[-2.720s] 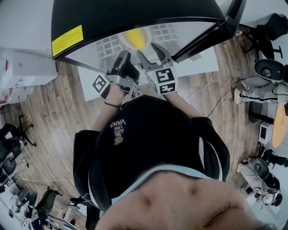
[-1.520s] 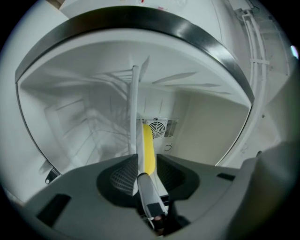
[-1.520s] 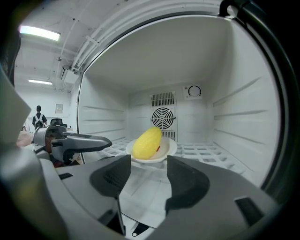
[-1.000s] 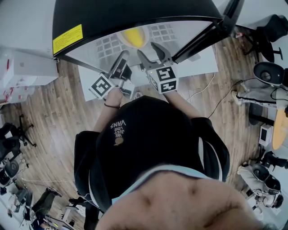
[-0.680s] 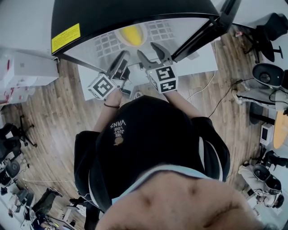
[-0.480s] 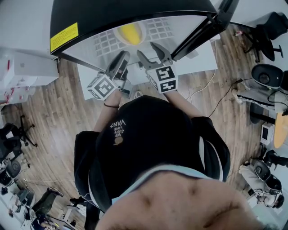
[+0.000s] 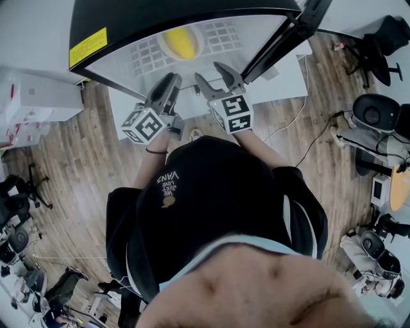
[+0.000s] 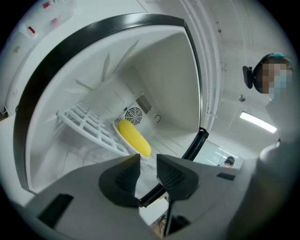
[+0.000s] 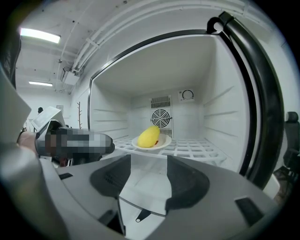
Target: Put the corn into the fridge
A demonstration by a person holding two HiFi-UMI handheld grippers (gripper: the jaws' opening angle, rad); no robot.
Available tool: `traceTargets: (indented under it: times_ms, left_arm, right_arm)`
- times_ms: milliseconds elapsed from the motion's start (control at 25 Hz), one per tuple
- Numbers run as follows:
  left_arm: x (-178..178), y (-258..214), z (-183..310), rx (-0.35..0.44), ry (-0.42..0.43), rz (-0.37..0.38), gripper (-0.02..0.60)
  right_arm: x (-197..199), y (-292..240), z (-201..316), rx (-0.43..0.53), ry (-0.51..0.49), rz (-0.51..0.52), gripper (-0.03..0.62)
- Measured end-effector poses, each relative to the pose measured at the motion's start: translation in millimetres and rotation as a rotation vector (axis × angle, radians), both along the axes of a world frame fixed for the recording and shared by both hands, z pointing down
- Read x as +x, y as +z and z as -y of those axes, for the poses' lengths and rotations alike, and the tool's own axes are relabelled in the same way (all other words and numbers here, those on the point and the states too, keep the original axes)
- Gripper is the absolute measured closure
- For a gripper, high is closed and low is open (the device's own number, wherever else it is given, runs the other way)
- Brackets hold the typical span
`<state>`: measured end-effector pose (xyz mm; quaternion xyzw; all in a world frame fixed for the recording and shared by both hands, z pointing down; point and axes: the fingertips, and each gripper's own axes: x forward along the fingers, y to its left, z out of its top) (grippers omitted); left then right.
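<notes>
Step, as judged: the corn seems already placed, so closing is what remains. Draw both grippers clear of the opening, then push the door (image 7: 282,40) shut evenly, without jolting the plate.
Left gripper (image 8: 148,161): near the fridge's (image 7: 160,16) left front, tilted toward the opening; jaws a narrow gap apart, nothing between them.
Corn (image 9: 149,136): on a white plate (image 9: 165,140) on the wire shelf (image 9: 201,149), far inside.
Right gripper (image 9: 148,168): level, facing straight in; jaws wider apart, empty.
</notes>
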<state>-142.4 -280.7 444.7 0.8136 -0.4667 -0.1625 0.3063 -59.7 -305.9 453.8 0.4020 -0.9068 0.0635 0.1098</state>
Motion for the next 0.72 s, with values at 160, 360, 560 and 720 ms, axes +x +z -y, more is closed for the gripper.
traceTargets:
  times_ms: [160, 360, 560, 720]
  left_arm:
    - [0, 3, -6, -0.004, -0.012, 0.003, 0.474]
    - [3, 3, -14, -0.003, -0.015, 0.021, 0.474]
    - [2, 3, -24, 0.012, -0.024, 0.052, 0.474]
    - [0, 3, -30, 0.024, -0.032, 0.087, 0.476]
  right_arm:
    - [3, 1, -6, -0.003, -0.004, 0.003, 0.361]
    - [7, -1, -14, 0.002, -0.008, 0.009, 0.361]
    - [9, -1, -23, 0.011, -0.010, 0.013, 0.362]
    - [10, 1, -29, 0.007, -0.009, 0.018, 0.362]
